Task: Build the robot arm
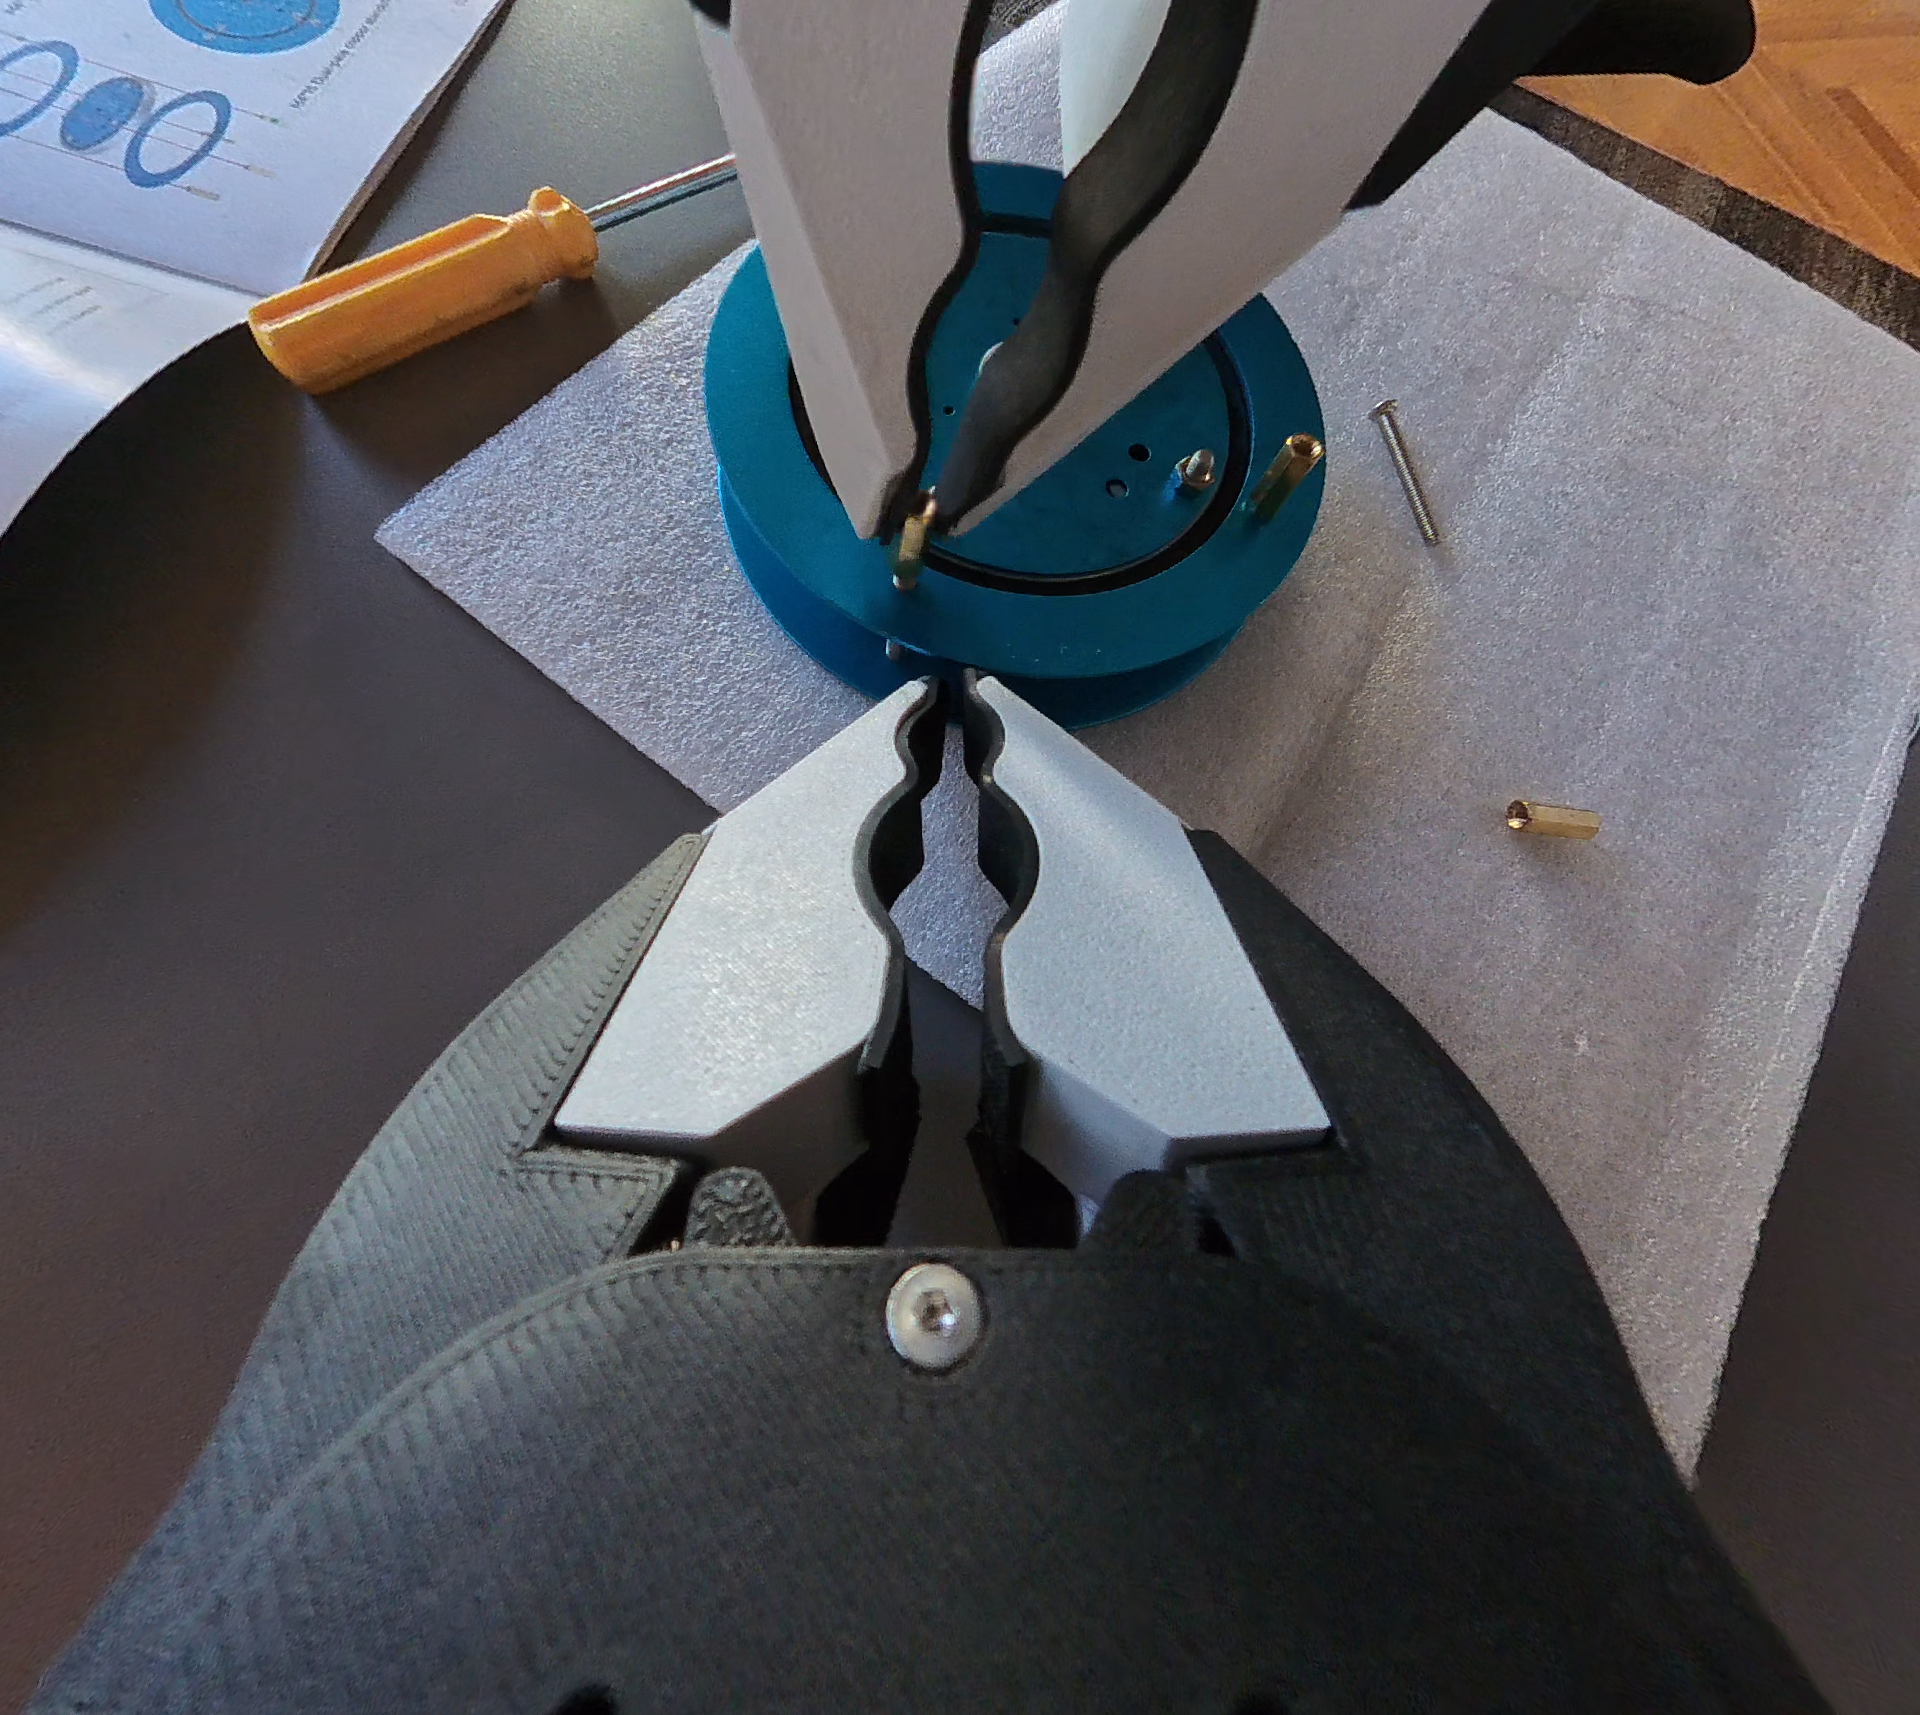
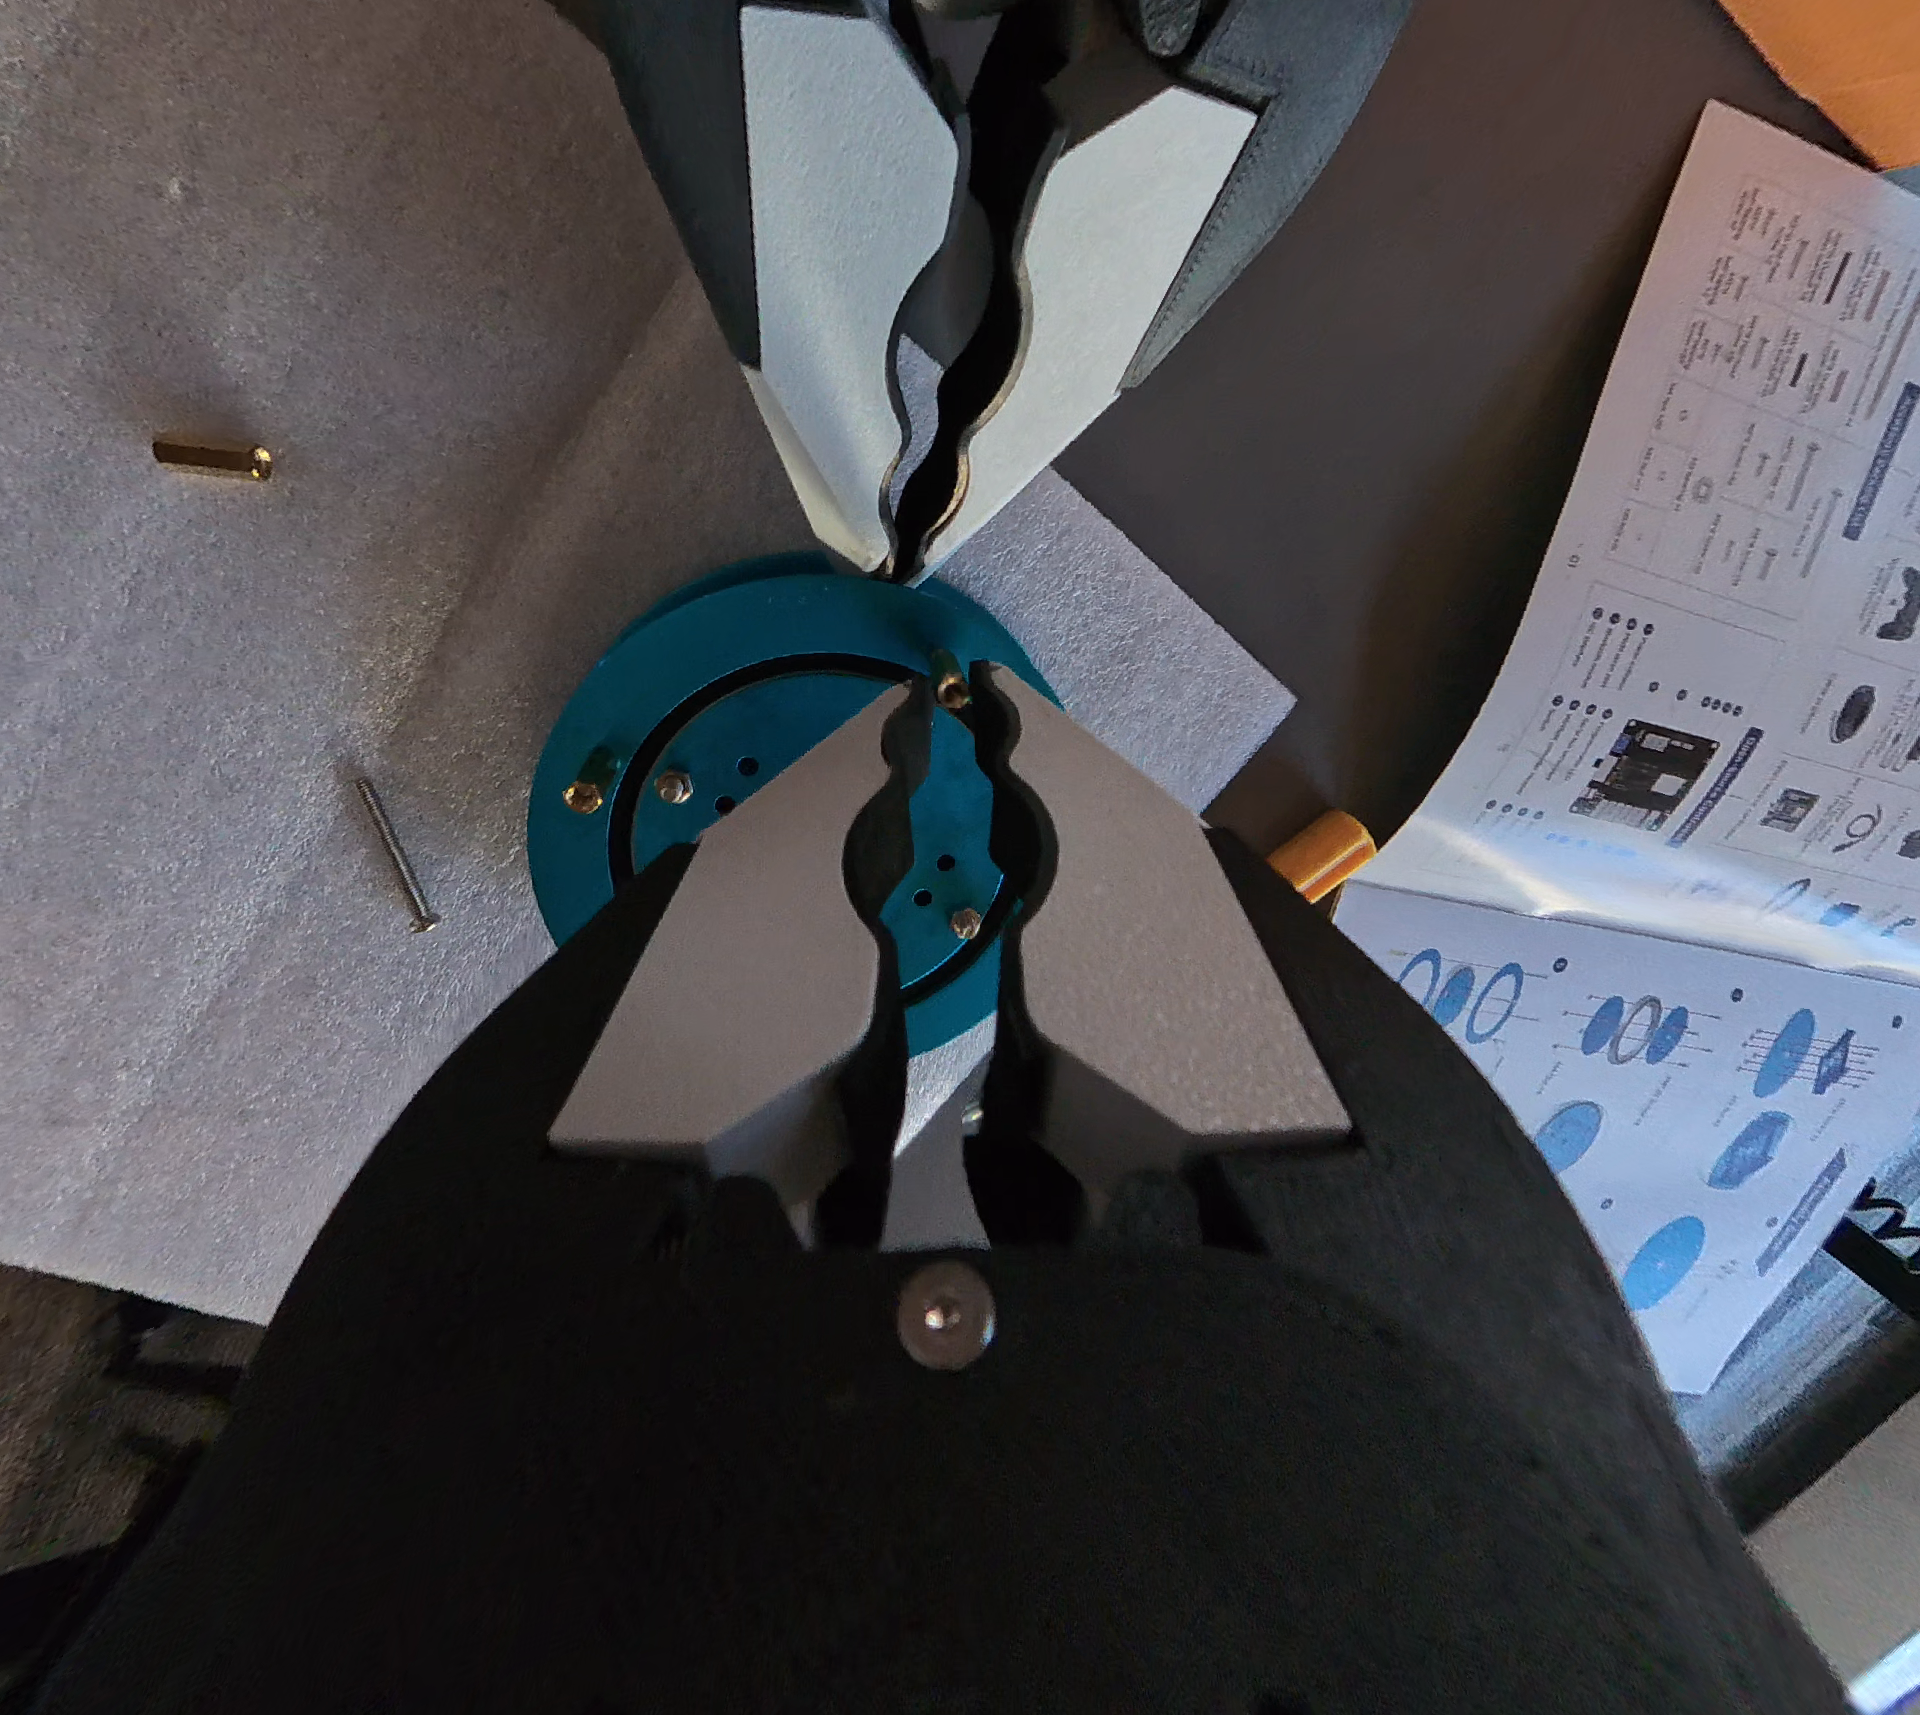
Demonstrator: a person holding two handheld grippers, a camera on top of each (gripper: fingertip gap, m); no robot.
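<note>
The right gripper (image 2: pixel 951 694), fingers clenched on an upright brass standoff (image 1: pixel 914 538), steadies it on the blue wheel hub (image 1: pixel 1091 616) while the left gripper (image 1: pixel 951 689) pinches the hub's near edge (foam sheet (image 1: pixel 1558 626) cushioning the worktop (image 1: pixel 260 730)).

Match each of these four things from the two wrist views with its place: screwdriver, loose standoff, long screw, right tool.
Things:
1. screwdriver
2. loose standoff
3. long screw
4. right tool

Places:
A. lying alone on the foam sheet, far from the blue disc
B. tips at an upright standoff on the disc's rim
C. on the dark table beside the manual
D. on the foam close beside the disc

Pairs: 1-C, 2-A, 3-D, 4-B
</note>
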